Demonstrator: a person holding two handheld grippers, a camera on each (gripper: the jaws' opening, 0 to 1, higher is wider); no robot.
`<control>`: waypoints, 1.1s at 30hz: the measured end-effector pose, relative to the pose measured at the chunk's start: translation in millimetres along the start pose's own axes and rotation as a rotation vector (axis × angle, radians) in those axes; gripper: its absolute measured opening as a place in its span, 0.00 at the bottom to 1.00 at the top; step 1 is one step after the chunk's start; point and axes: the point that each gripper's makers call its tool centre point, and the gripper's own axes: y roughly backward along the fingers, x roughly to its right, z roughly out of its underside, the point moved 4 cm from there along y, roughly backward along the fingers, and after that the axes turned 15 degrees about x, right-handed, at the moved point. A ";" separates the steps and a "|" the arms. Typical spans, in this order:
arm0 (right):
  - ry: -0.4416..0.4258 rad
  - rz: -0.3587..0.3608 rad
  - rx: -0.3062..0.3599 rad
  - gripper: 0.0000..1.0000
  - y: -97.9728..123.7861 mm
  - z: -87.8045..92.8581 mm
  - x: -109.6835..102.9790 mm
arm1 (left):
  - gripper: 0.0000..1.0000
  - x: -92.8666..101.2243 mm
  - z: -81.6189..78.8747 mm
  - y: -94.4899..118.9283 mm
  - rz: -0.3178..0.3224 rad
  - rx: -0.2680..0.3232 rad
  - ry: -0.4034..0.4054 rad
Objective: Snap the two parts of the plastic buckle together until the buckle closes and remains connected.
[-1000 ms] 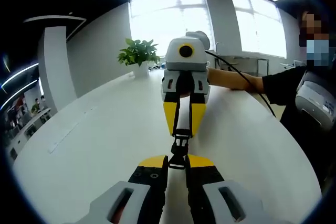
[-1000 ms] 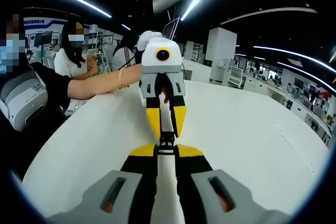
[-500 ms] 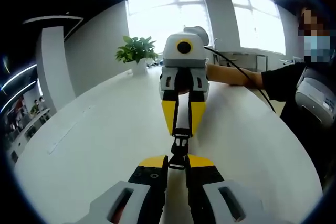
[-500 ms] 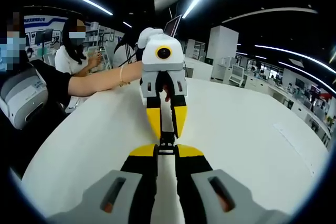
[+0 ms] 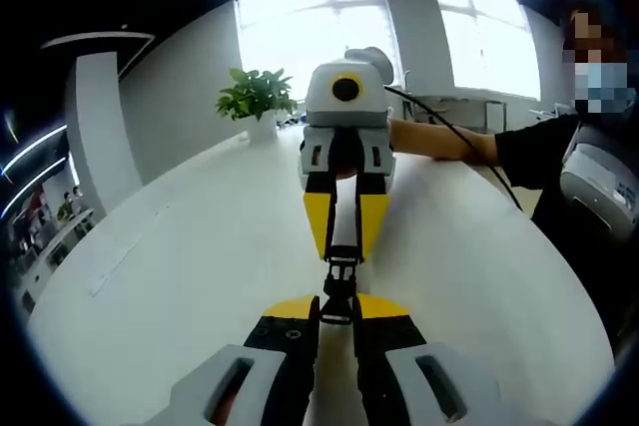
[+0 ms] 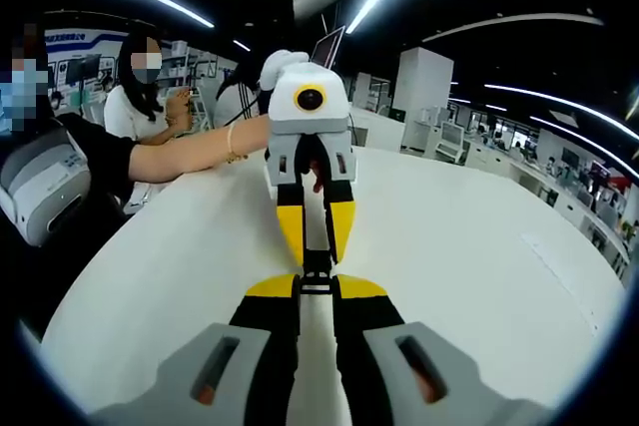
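White tabletop [image 5: 180, 286] spreads to either side of the left gripper [image 5: 336, 311], whose yellow-tipped jaws are pinched together on the near end of the black plastic buckle [image 5: 340, 284]. Just ahead of those jaws, the buckle runs straight on into the right gripper [image 5: 345, 246], which faces back from the far side with its own yellow jaws closed on the other end. The two buckle parts meet between the two sets of tips, held above the tabletop; whether they are fully latched cannot be told. Left of and beyond the right gripper stands a potted plant [image 5: 255, 102] near the far edge of the tabletop, and to its right a person's forearm [image 5: 444, 142] reaches in behind it.

Seen from the right gripper view, a person's arm [image 6: 190, 159] stretches in from the left to the left gripper [image 6: 315, 244], which points back at the camera. The buckle [image 6: 317, 274] sits dead ahead of the right gripper [image 6: 316, 291], clamped between both pairs of closed jaws, with bare tabletop [image 6: 469, 256] off to the right.
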 end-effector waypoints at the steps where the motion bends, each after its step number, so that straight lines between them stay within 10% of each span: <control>1: 0.000 -0.001 0.000 0.13 0.0 0.1 0.2 | 0.13 -0.3 0.0 0.0 0.001 -0.001 0.000; 33: -0.011 -0.035 -0.059 0.13 -1.3 15.0 -4.0 | 0.13 8.3 6.7 -6.0 0.039 -0.043 0.030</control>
